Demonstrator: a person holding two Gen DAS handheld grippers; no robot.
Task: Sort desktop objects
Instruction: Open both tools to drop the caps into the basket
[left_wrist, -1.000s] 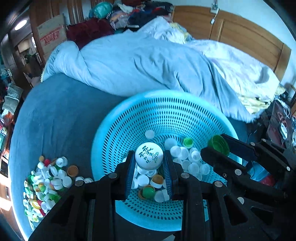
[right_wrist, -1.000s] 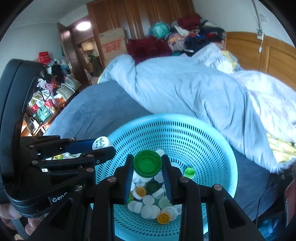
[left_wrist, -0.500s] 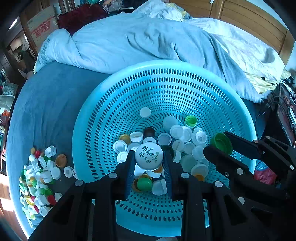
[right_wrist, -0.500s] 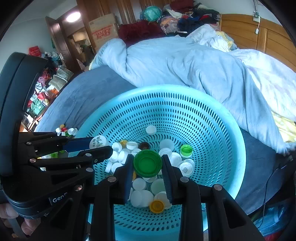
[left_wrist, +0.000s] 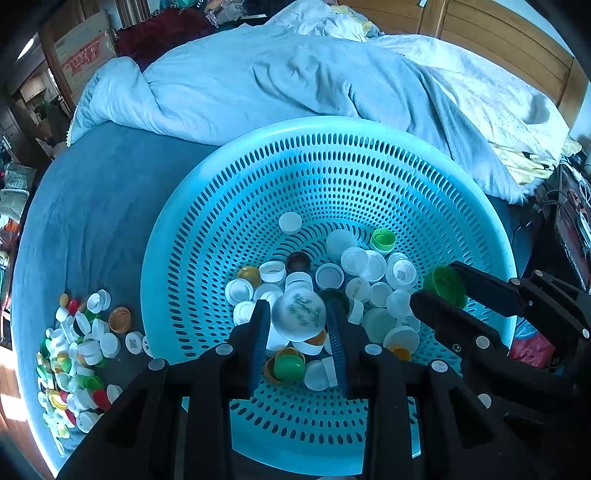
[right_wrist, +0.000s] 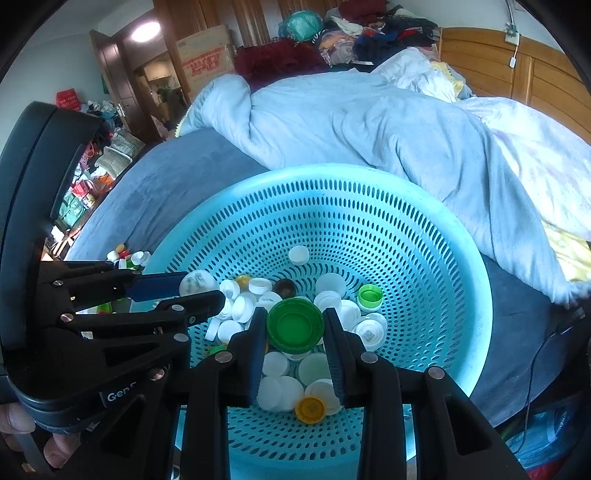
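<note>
Your left gripper pinches a round white cap with blurred green print, your right gripper a glossy green cap, both above the perforated turquoise basket.

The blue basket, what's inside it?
The blue basket holds a heap of bottle caps, mostly white, some green, yellow and one brown. Both tools hang over it, the left tool hiding some caps. Whatever lies under the heap can't be seen.
</note>
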